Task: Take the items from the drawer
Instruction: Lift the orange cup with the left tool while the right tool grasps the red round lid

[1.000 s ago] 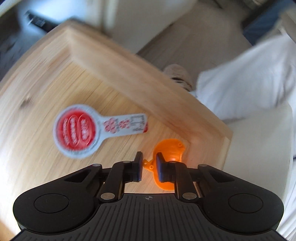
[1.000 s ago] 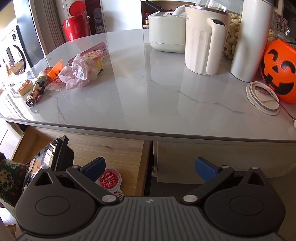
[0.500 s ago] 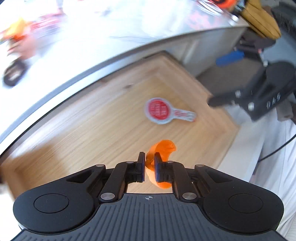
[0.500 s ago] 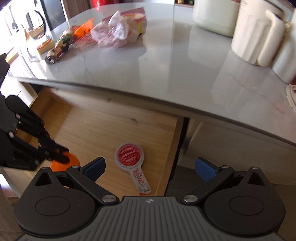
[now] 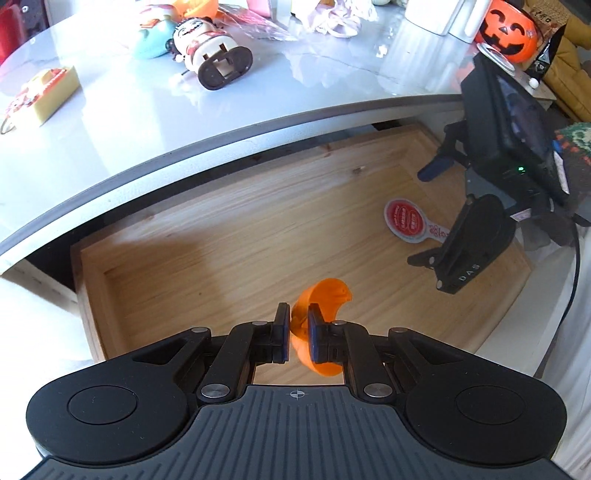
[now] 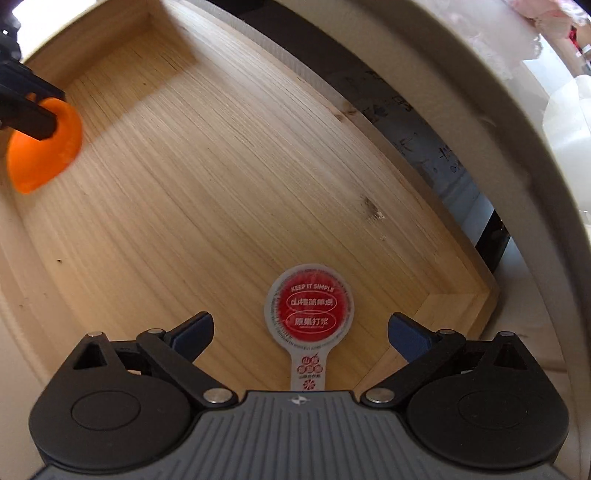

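Observation:
My left gripper [image 5: 295, 325] is shut on an orange plastic piece [image 5: 325, 299], held above the floor of the open wooden drawer [image 5: 207, 251]. The same orange piece [image 6: 48, 144] shows at the far left of the right wrist view, pinched by black fingers. A red and white round packet with a flat tab [image 6: 309, 314] lies on the drawer floor near its right wall. My right gripper [image 6: 299, 328] hangs open just above it, its blue pads on either side of the packet. In the left wrist view the packet [image 5: 406, 221] lies partly under the right gripper [image 5: 443, 206].
A grey marble counter [image 5: 147, 122] overhangs the drawer's back. On it lie a doll toy [image 5: 207, 44], a yellow block [image 5: 48, 96], a pink bag and an orange pumpkin bucket [image 5: 506, 26]. The drawer's right wall [image 6: 454, 306] stands close to my right gripper.
My left gripper lifted the orange piece off the drawer floor and swung to face the counter. My right gripper dropped from above the counter into the drawer, over the packet.

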Tool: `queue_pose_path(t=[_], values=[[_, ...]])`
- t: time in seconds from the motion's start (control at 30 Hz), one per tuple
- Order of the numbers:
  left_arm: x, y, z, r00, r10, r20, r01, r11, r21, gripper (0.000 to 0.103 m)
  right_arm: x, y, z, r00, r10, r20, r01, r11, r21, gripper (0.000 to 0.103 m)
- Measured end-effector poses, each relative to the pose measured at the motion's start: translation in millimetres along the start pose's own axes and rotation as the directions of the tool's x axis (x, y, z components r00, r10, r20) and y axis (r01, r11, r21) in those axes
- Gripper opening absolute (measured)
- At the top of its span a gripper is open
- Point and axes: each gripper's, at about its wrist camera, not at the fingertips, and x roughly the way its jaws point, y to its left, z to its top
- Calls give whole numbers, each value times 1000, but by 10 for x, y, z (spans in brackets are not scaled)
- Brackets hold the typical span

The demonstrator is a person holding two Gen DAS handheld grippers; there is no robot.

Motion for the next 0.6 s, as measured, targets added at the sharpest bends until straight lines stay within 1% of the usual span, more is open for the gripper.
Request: queue_pose_path(t=[0.1, 0.17, 0.2, 0.27, 0.33, 0.37, 0.4, 0.47, 0.57, 0.6], values=[[-17, 58, -31, 1000, 1, 6, -1, 1000, -11, 12, 126, -27, 48, 1000, -25, -12, 25, 999, -34, 94], [6, 102, -43, 1000, -3, -1, 3, 1000, -27, 12, 195, -78, 45, 1000, -7, -28, 7, 1000, -13, 91], [44, 112, -57, 1000, -2, -5, 2, 999, -35, 12, 196, -94, 34, 1000, 2, -15, -2, 1000, -5, 89], [56, 135, -73, 1000, -1, -7, 1, 999, -43, 12, 174, -104, 42, 999, 28, -15, -28, 1000, 1, 84], [37, 144, -76, 1000, -5, -6, 5, 999, -46, 12, 146, -127, 42, 997, 74, -15, -74, 997, 34, 69], [67, 121, -60, 1000, -6, -6, 6, 999, -45, 12, 133, -135, 37, 995, 97, -14, -96, 994, 51, 64], [67, 118, -56, 1000, -7, -6, 7, 999, -45, 12, 117, -141, 31, 992, 122, -13, -121, 991, 65, 61], [87, 113, -47, 1000, -9, -9, 8, 999, -44, 12, 80, -136, 12, 985, 175, 2, -174, 981, 87, 61], [106, 126, -33, 1000, -19, -13, 18, 998, -56, 12, -9, -118, -13, 963, 268, 38, -271, 958, 96, 61], [99, 146, -32, 1000, -25, -11, 24, 997, -67, 12, -56, -99, -24, 962, 268, 54, -272, 959, 74, 63]])
